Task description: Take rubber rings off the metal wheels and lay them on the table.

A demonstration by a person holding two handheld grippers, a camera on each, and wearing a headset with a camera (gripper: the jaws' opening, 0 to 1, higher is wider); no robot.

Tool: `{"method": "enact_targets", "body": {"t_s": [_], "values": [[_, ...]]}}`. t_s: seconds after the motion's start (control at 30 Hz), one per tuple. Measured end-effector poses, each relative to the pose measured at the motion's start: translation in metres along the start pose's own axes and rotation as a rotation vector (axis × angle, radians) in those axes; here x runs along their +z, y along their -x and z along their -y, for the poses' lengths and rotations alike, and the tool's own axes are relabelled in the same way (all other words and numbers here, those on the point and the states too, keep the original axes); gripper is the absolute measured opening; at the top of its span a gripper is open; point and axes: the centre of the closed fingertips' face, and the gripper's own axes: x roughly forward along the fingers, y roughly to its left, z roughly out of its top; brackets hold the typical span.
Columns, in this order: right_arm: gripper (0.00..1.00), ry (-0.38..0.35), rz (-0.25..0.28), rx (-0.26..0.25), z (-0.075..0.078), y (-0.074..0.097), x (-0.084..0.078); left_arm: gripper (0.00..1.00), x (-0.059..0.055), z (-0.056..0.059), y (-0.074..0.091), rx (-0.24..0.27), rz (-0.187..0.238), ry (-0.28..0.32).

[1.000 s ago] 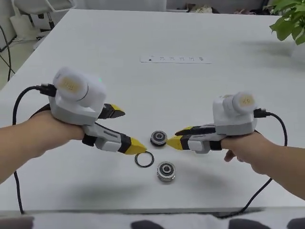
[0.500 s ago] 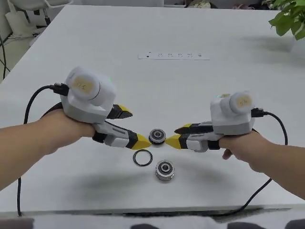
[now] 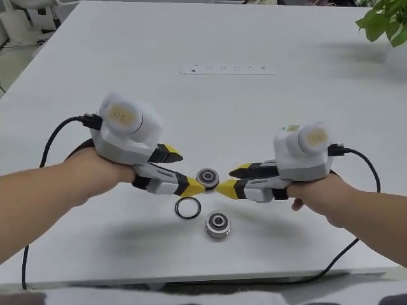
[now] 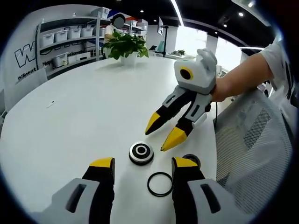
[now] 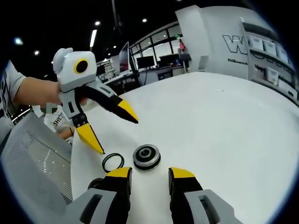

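Observation:
A small metal wheel with a dark ring around its rim lies flat on the white table, right between the two sets of tips. My left gripper comes at it from the left and my right gripper from the right; both are open and hold nothing. In the left gripper view the wheel sits just ahead of the open jaws, as it does in the right gripper view. A loose black rubber ring lies flat nearer me, and a second wheel with a bare-looking metal rim lies beside it.
A white power strip lies across the middle of the table, further off. Plant leaves hang over the far right corner. Black cables trail from both grippers toward the table's near edge. A grey mesh chair stands beside the table.
Both grippers have closed in on the wheel from either side, so their tips now flank it closely. The wheels and the loose ring have stayed put; the head camera has shifted a little.

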Motion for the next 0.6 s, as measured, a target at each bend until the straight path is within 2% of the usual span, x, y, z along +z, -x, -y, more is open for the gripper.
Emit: {"method": "enact_targets", "body": {"t_s": [0.3,0.6], "values": [[0.29,0.003,0.005,0.003,0.001,-0.001,-0.001,0.4,0.004,0.008,-0.013,-0.027,0.0,0.001],[0.29,0.005,0.005,0.007,0.0,-0.001,-0.003,0.33,0.004,0.006,-0.024,-0.033,-0.018,-0.003]]}}
